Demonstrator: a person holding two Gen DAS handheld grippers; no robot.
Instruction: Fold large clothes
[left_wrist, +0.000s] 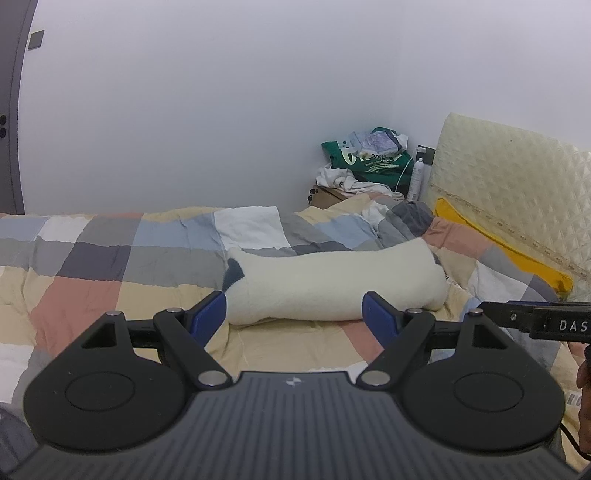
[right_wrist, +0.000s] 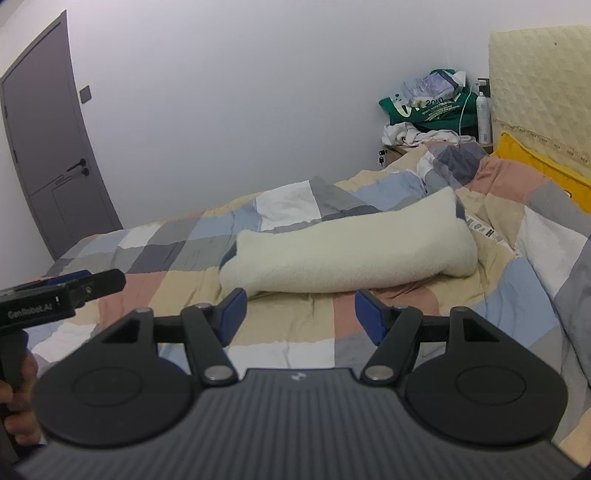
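"DAS" stands in white on the right tool (left_wrist: 554, 324); "GenRobot.AI" on the left tool (right_wrist: 33, 308); "20" with blurred digits on the green bag (right_wrist: 432, 107).

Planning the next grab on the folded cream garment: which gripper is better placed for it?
Left, slightly. The left gripper has open jaws squarely framing the cream garment. The right gripper, also open, sits toward its right half.

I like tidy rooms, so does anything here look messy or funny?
Mostly the far corner: a green bag and crumpled white clothes are heaped on the bedside stand. The checked quilt is rumpled near the yellow pillow. The cream garment is a neat bundle, and both grippers are open, holding nothing.
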